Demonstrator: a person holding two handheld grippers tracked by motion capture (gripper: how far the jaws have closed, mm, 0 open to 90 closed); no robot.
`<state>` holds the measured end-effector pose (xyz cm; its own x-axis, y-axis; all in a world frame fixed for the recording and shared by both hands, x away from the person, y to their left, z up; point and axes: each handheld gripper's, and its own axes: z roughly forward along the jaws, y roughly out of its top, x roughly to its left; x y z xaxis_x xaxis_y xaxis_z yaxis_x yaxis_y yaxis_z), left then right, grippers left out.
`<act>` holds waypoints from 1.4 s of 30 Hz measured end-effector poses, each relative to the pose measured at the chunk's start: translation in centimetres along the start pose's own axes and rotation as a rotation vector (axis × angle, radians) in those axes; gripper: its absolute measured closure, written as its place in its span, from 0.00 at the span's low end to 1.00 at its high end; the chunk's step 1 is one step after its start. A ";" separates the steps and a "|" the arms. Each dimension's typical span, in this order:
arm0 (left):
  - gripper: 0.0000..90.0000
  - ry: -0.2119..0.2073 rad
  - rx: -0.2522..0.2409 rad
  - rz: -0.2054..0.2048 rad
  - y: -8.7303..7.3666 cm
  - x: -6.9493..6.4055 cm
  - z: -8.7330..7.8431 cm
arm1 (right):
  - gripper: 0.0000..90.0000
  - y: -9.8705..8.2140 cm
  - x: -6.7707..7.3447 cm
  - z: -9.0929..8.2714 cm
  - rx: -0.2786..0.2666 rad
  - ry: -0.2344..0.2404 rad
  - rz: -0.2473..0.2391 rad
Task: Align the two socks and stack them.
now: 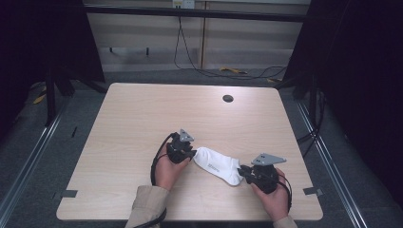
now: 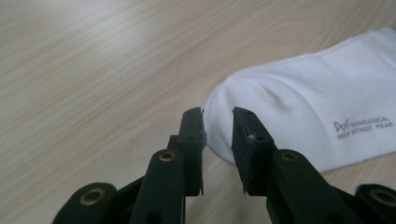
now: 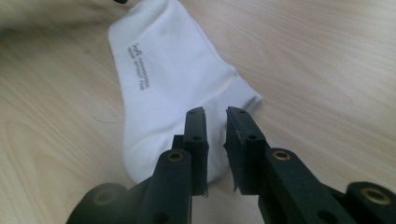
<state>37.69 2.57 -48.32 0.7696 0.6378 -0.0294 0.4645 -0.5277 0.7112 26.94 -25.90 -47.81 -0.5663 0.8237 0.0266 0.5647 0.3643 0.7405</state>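
A white sock (image 1: 218, 165) with small grey lettering lies flat on the wooden table (image 1: 142, 118), near its front edge. My left gripper (image 1: 192, 154) is at the sock's left, rounded end. In the left gripper view the sock (image 2: 303, 107) lies just beyond the left gripper (image 2: 218, 114), whose jaws stand a narrow gap apart with no fabric pinched. My right gripper (image 1: 241, 172) is at the sock's right end. In the right gripper view the right gripper (image 3: 215, 112) hovers over the cuff end of the sock (image 3: 173, 93), jaws slightly apart and gripping nothing.
A dark round cable hole (image 1: 228, 98) sits near the table's far edge. Cables (image 1: 228, 71) trail on the floor behind the table. Dark frame posts stand at both sides.
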 end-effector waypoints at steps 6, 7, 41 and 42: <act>0.78 0.002 0.044 0.020 0.4 -0.4 1.8 | 0.87 -0.1 0.2 0.7 0.011 0.032 -0.016; 0.77 -0.002 0.033 0.003 0.2 -0.3 2.0 | 0.87 -0.1 0.3 0.6 0.009 0.036 -0.012; 0.96 -0.140 -0.003 -0.033 1.3 -0.4 -1.6 | 0.94 2.1 2.0 5.1 0.027 0.137 -0.100; 0.96 -0.147 -0.011 -0.031 1.5 -0.5 -1.8 | 0.94 2.0 1.9 5.1 0.024 0.142 -0.093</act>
<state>37.20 2.50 -46.00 0.8109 0.5647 -0.1534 0.4852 -0.5022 0.7158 30.07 -21.40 -49.70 -0.6951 0.7168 0.0551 0.5191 0.4473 0.7283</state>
